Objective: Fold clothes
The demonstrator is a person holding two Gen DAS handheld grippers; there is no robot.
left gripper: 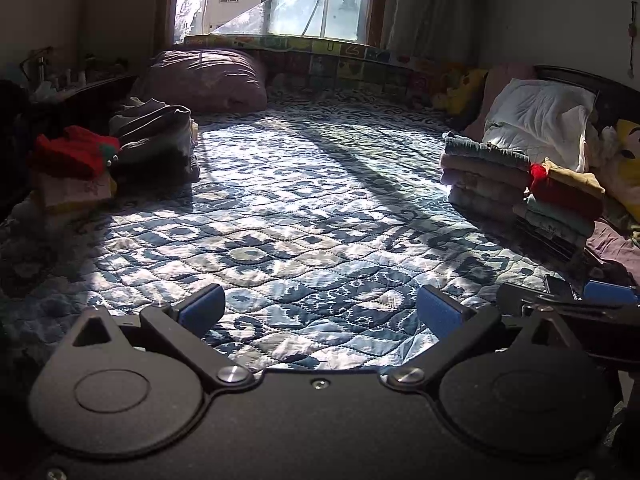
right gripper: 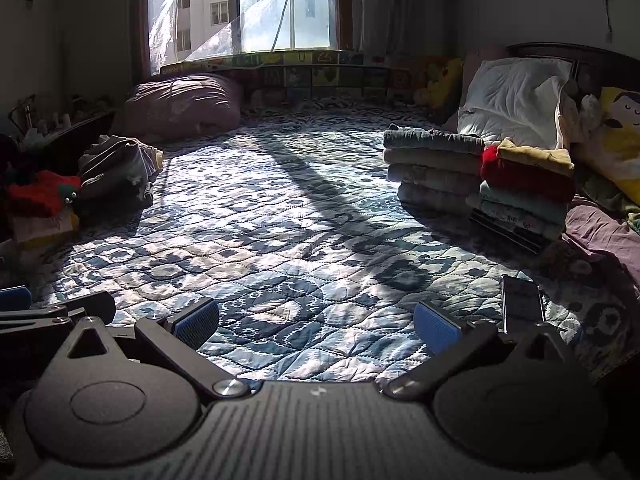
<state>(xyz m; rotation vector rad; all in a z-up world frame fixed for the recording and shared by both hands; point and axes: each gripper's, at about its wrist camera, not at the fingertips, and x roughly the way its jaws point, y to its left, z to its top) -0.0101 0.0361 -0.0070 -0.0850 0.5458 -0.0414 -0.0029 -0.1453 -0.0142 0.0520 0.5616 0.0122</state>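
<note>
My left gripper [left gripper: 320, 308] stands open and empty low over the blue patterned quilt [left gripper: 304, 216]. My right gripper [right gripper: 316, 322] is open too, with nothing between its blue pads; it also shows at the right edge of the left wrist view [left gripper: 580, 300]. Two stacks of folded clothes [left gripper: 520, 188] [right gripper: 476, 176] sit on the right of the bed, one topped by grey cloth, the other by yellow and red pieces. An unfolded heap of clothes [left gripper: 156, 140] [right gripper: 116, 172] with a red garment [left gripper: 72, 152] [right gripper: 40, 196] lies on the left.
A purple bundled duvet [right gripper: 180, 104] lies near the window at the back. A white pillow [right gripper: 516, 100] and yellow plush toys [right gripper: 620, 136] lean by the headboard on the right. A dark phone [right gripper: 522, 302] rests on the quilt beside my right gripper.
</note>
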